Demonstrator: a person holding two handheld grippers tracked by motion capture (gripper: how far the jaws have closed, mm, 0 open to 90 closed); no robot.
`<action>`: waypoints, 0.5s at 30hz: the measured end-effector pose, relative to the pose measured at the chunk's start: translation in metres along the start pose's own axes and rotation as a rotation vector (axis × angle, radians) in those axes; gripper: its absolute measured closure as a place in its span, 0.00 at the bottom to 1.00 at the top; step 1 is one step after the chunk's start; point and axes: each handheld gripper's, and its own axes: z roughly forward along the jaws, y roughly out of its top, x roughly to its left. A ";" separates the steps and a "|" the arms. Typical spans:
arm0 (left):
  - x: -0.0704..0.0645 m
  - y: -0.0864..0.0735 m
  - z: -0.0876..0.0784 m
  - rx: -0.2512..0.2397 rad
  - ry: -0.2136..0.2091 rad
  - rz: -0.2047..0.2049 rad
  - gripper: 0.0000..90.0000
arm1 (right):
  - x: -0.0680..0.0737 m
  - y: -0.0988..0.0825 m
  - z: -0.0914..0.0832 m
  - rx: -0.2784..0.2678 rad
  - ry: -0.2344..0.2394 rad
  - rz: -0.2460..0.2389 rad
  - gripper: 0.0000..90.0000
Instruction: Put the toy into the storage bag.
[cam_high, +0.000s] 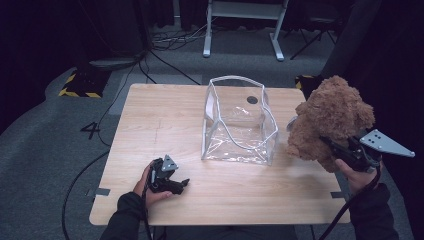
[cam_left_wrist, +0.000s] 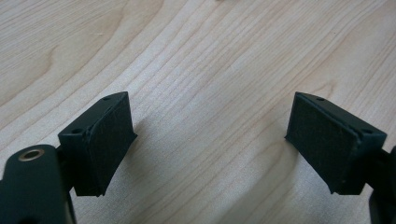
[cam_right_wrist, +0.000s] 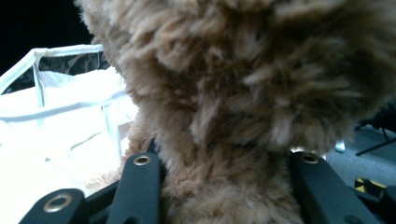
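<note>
Currently in hand: carrying the brown teddy bear (cam_high: 330, 117) toward the clear plastic bag (cam_high: 239, 122), as far as I can judge.
Right gripper (cam_high: 326, 142): jaws clamped on the bear's plush body, one on each side of it, as the right gripper view shows (cam_right_wrist: 224, 186).
Bear's place: held off the table (cam_high: 150, 120) at its right edge, rising above the right gripper's jaws.
Bag's place: standing open-topped on the table, just to the left of the bear and farther out than the left gripper.
Left gripper (cam_high: 184, 184): resting low near the table's front edge, jaws apart with bare wood between them (cam_left_wrist: 210, 140).
Next move, my guess: swing the bear leftward over the bag's open mouth, lower it between the soft walls, then part the jaws.
Care needed: the bag's walls sag inward, so the left gripper may have to steady the rim.
</note>
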 end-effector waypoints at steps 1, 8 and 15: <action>0.000 0.000 0.000 0.000 0.000 0.000 0.16 | 0.000 0.000 0.000 0.000 0.000 0.000 0.68; 0.000 0.000 0.000 0.001 0.001 0.002 0.16 | 0.001 0.022 0.007 -0.028 0.000 -0.016 0.68; 0.000 0.000 0.000 0.000 0.001 0.002 0.17 | 0.001 0.040 0.010 -0.050 -0.006 -0.034 0.68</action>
